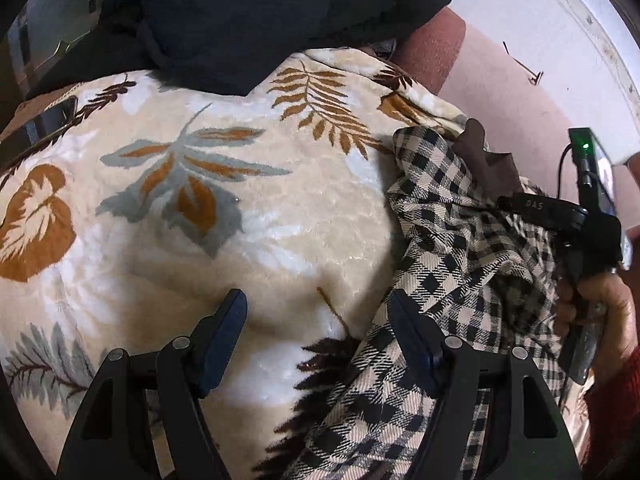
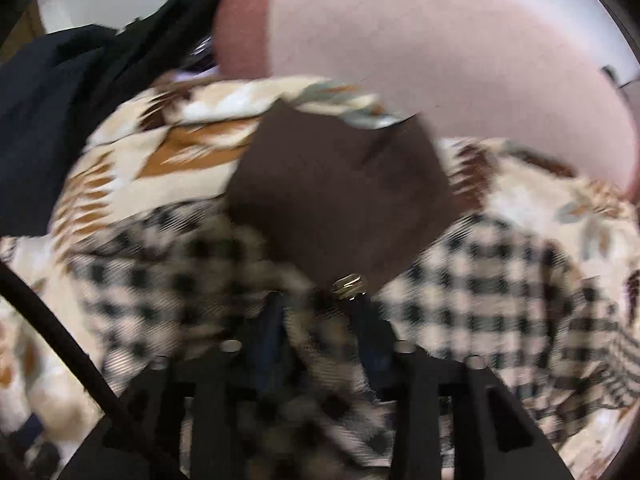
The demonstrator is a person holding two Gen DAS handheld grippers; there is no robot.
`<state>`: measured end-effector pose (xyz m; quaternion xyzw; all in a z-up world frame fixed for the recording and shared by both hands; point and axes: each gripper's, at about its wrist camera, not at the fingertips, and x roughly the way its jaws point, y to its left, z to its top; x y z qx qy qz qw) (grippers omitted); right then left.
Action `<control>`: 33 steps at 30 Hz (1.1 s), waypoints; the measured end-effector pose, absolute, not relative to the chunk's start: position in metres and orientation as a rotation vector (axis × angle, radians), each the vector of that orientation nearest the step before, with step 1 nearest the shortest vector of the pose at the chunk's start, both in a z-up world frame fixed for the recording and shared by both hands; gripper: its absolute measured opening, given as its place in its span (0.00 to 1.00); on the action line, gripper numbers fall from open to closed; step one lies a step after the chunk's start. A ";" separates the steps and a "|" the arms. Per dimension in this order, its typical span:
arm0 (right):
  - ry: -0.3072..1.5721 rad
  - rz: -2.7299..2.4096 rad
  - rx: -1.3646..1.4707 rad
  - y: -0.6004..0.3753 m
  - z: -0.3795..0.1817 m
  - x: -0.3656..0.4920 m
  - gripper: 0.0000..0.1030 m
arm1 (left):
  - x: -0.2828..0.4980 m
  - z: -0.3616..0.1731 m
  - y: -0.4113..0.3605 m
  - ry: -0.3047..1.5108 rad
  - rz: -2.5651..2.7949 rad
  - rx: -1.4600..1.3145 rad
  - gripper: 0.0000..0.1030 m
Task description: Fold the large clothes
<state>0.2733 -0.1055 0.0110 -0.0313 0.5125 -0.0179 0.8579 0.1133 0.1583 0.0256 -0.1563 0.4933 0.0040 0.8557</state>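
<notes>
- We hold our left gripper (image 1: 316,340) above a plush cream blanket printed with brown and grey leaves (image 1: 240,216); its fingers (image 1: 224,340) are spread wide with nothing between them.
- The garment, a cream-and-black checked woven shirt with a dark brown lining (image 1: 460,264), lies bunched on the blanket's right side, and our left gripper's right finger touches its edge.
- Our right gripper (image 2: 320,320) sits in the bunched checked cloth; the right wrist view is blurred, but its fingers (image 2: 368,328) appear to pinch a fold of the shirt near a small brass button (image 2: 350,282).
- The brown lining (image 2: 340,196) is turned up ahead of that grip.
- A black garment (image 1: 224,12) is heaped at the blanket's far edge.
- A pink wall (image 2: 440,48) stands behind.
- From the left wrist view we see our right hand (image 1: 596,308) gripping its tool's handle.
</notes>
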 end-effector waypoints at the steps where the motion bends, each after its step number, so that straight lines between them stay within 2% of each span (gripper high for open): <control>1: 1.058 -0.056 -0.090 -0.107 0.014 0.272 0.47 | 0.114 0.025 0.157 1.037 0.009 -0.318 0.70; 6: 0.972 0.078 -0.072 -0.099 0.047 0.253 0.48 | 0.116 0.018 0.143 1.052 -0.003 -0.258 0.70; 8: 0.997 0.202 -0.072 -0.079 0.052 0.249 0.58 | 0.117 0.013 0.138 1.066 -0.008 -0.232 0.70; 11: 1.026 0.336 -0.184 -0.036 0.050 0.250 0.64 | 0.118 0.008 0.131 1.081 -0.004 -0.175 0.68; 12: 1.027 0.356 -0.242 -0.020 0.048 0.253 0.66 | 0.118 0.007 0.128 1.087 -0.009 -0.156 0.56; 13: 1.021 0.361 -0.307 -0.004 0.044 0.257 0.68 | 0.118 0.005 0.127 1.099 -0.014 -0.138 0.30; 15: 1.027 0.373 -0.391 0.022 0.033 0.267 0.68 | 0.120 -0.004 0.124 1.162 -0.015 -0.112 0.01; 18: 1.084 0.397 -0.466 0.044 0.017 0.278 0.67 | 0.118 -0.005 0.124 1.167 -0.012 -0.104 0.00; 19: 1.112 0.426 -0.467 0.046 0.017 0.279 0.44 | 0.116 -0.004 0.125 1.169 -0.012 -0.108 0.00; 20: 1.159 0.464 -0.447 0.048 0.015 0.280 0.04 | 0.113 -0.002 0.127 1.174 -0.015 -0.124 0.00; 26: 1.124 0.440 -0.414 0.072 0.026 0.302 0.02 | 0.102 -0.002 0.141 1.197 -0.027 -0.210 0.00; 33: 1.144 0.385 -0.372 0.087 0.002 0.317 0.03 | 0.101 0.001 0.144 1.191 -0.045 -0.229 0.00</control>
